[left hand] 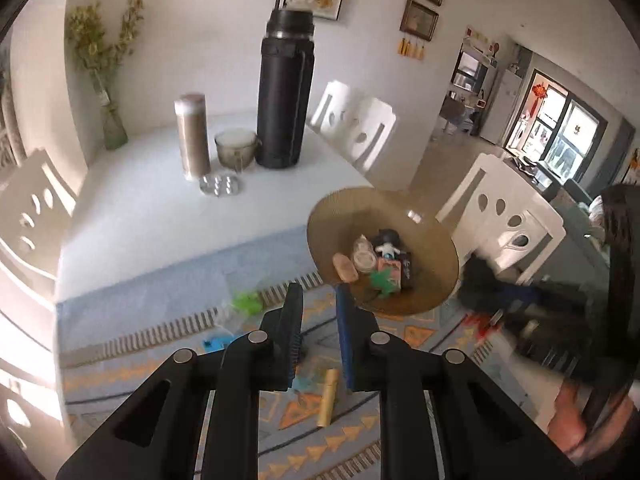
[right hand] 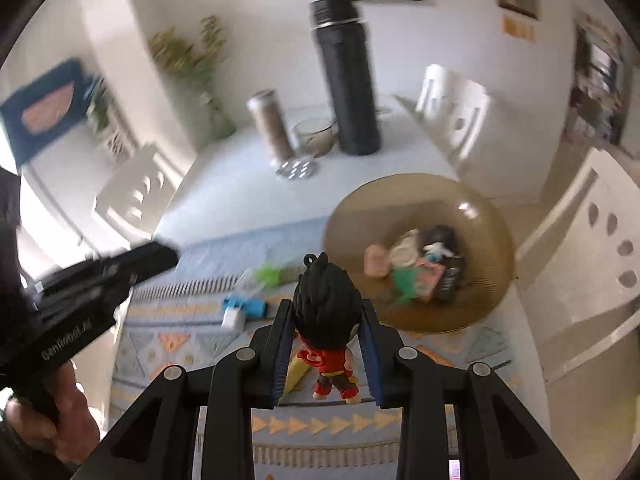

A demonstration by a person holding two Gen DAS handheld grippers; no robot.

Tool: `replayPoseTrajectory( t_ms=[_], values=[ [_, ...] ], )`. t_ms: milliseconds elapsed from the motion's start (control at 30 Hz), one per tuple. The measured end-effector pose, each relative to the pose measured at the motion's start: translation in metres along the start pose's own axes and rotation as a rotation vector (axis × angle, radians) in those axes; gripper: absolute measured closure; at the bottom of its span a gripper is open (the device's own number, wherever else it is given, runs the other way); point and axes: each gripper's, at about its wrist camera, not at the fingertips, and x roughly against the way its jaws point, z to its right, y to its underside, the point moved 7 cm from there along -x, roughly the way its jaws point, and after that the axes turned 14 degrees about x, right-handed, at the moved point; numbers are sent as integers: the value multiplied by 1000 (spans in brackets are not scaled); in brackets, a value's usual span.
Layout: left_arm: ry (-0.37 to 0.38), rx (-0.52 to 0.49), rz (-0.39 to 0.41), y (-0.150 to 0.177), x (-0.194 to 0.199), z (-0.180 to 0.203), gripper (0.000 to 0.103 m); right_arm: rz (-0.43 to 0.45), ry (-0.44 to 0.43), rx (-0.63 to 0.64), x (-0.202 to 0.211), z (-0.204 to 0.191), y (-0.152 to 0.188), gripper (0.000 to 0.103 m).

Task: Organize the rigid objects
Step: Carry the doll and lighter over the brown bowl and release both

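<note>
An amber glass bowl [left hand: 420, 236] [right hand: 472, 208] stands on the patterned table mat and holds several small items: a white figurine [left hand: 387, 249], a green star [left hand: 380, 280], a pink box and a peach piece. My right gripper [right hand: 326, 312] is shut on a black-haired, red-clothed figurine [right hand: 326, 320], held above the mat just left of the bowl. My left gripper [left hand: 318, 300] is open and empty above the mat, left of the bowl. It also shows in the right wrist view [right hand: 120, 268]. A yellow tube [left hand: 329, 396], a blue toy [right hand: 244, 306] and a green toy [left hand: 248, 302] lie on the mat.
At the back of the table stand a tall black flask [left hand: 284, 92], a steel bottle [left hand: 192, 132], a glass bowl [left hand: 236, 150] and a small metal tray [left hand: 221, 186]. White chairs [left hand: 508, 224] surround the table. A vase with dried flowers [left hand: 110, 120] stands far left.
</note>
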Motion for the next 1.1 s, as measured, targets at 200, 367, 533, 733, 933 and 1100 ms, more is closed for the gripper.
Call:
replayPoseTrajectory(
  t_ms=[200,367,533,733,933,1100],
  values=[
    [-52,130,-252,68,-59,-52,31,-47,11,-39,-3,30,14,72],
    [-34,187,-390,113,-94,-63,31,-43,-63,-85,-4,45,22,72],
    [-5,107,-430,130,-119,-34,31,-10,-89,-106,6,55,25,72],
    [-126,-75,-478,156,-161,-9,41,-76,-121,-169,-23,47,46,72],
    [-186,-246,-426,168,-167,15,82,-138,-135,-232,-48,47,63,72],
    [-90,-155,-291,118,-138,26,82,-84,-131,-210,-33,55,37,72]
  ],
)
